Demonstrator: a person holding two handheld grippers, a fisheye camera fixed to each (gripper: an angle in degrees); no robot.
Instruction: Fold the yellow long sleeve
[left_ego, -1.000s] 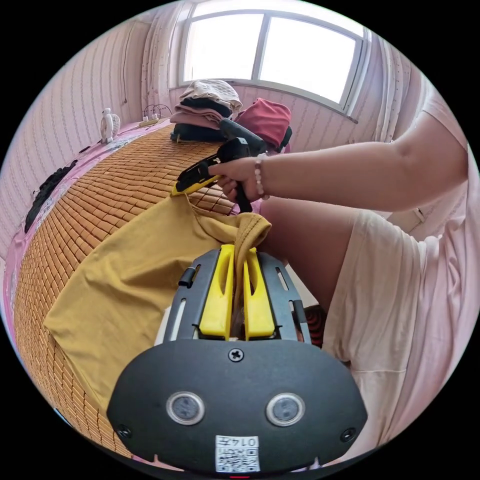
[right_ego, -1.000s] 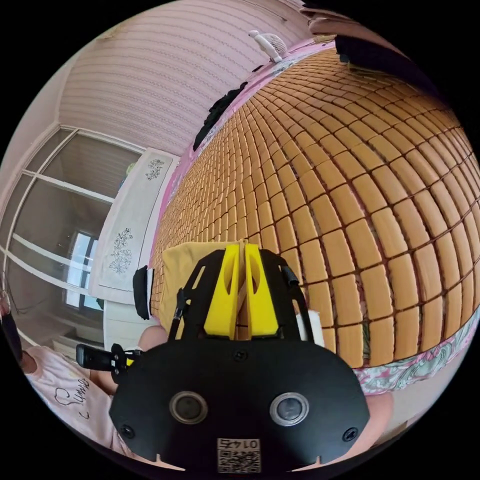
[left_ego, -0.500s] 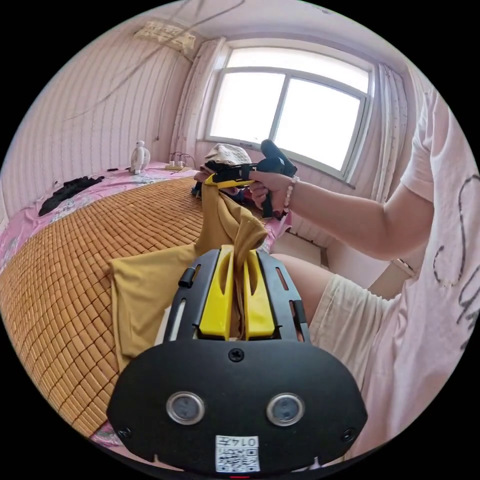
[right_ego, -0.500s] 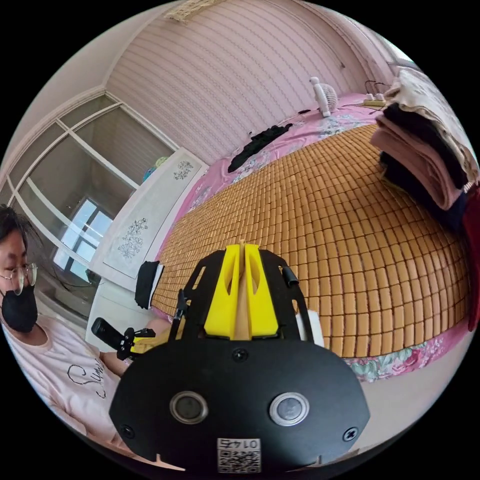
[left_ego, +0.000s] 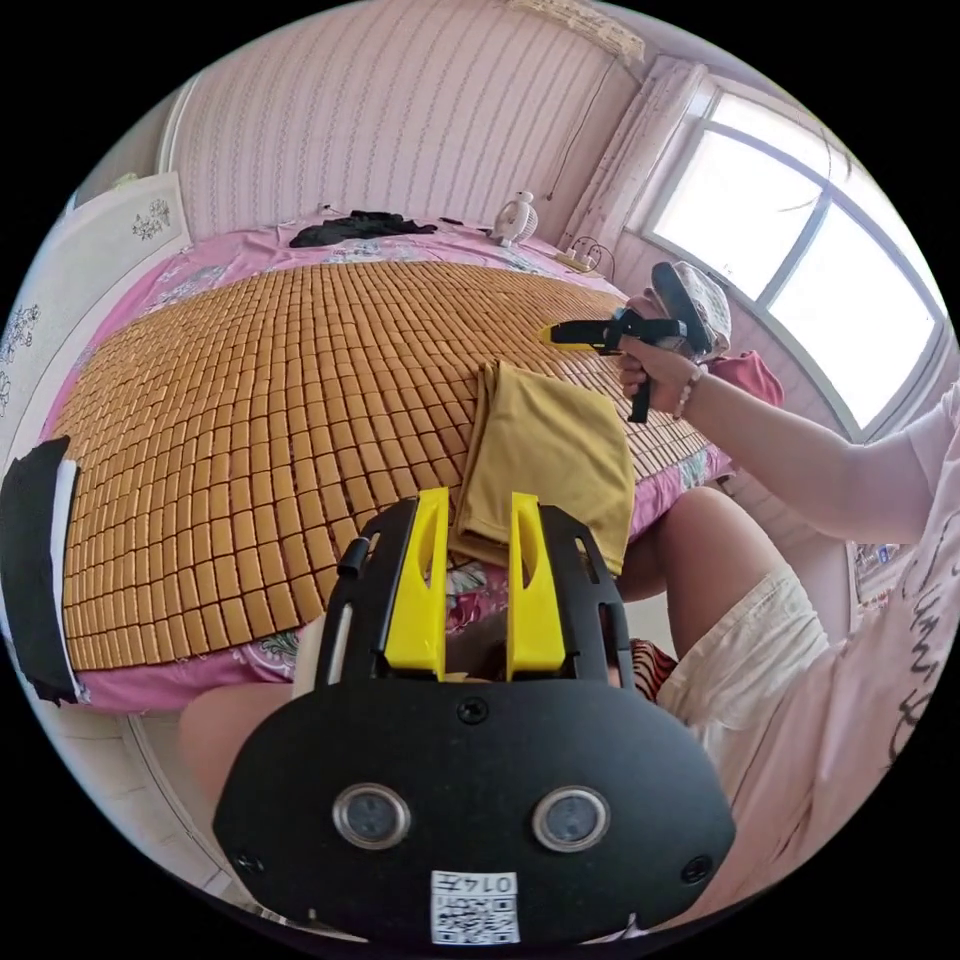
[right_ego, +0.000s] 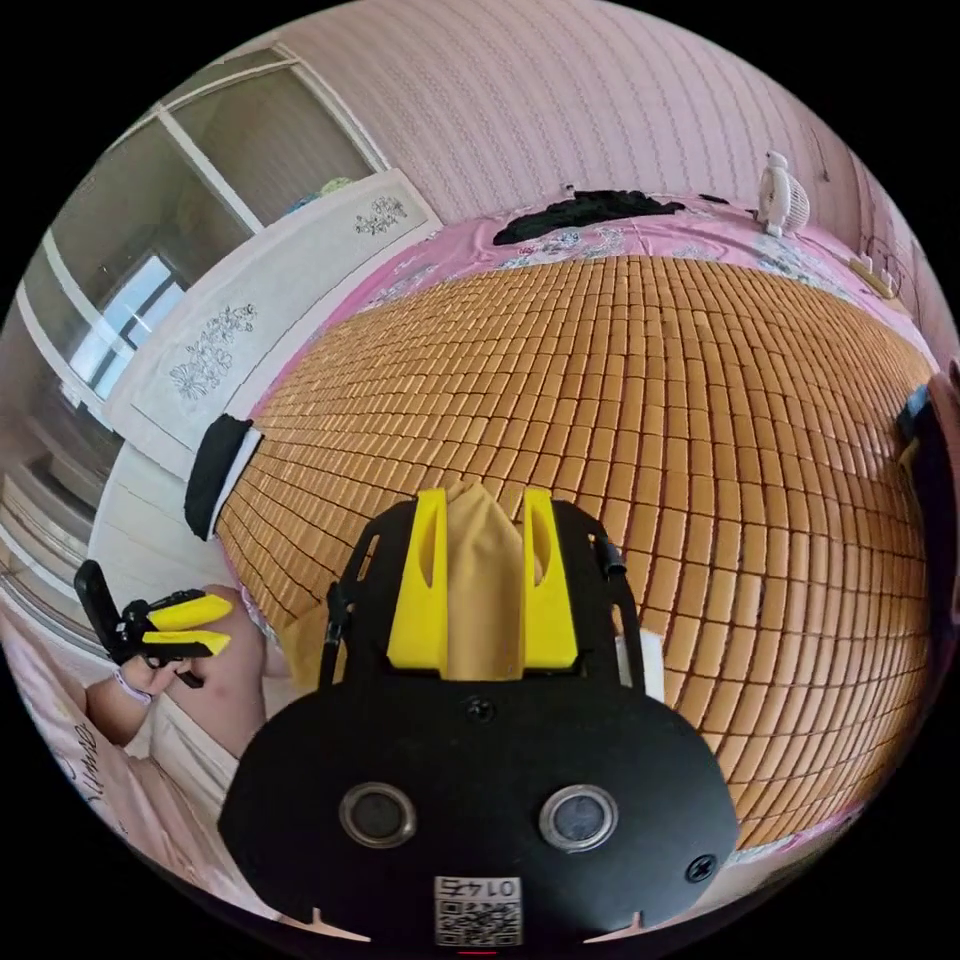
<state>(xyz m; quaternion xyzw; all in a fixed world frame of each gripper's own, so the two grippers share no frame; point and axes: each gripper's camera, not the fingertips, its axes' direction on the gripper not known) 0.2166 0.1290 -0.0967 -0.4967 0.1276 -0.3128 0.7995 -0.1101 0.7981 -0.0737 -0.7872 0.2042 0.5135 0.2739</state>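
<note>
Both tools now stand with jaws apart, left tool (left_ego: 474, 560) and right tool (right_ego: 482, 585), having let go of the yellow long sleeve (left_ego: 548, 462). It lies folded at the bed's (left_ego: 250, 400) near edge; folding looks done.

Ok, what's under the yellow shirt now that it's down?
The yellow shirt lies folded on the bamboo mat, its near edge hanging over the pink bedsheet. Anything beneath its folds is covered.

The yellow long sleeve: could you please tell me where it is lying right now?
In the left gripper view, the yellow long sleeve lies folded on the bamboo mat at the bed's near edge, just beyond the open left hand-held gripper.
</note>
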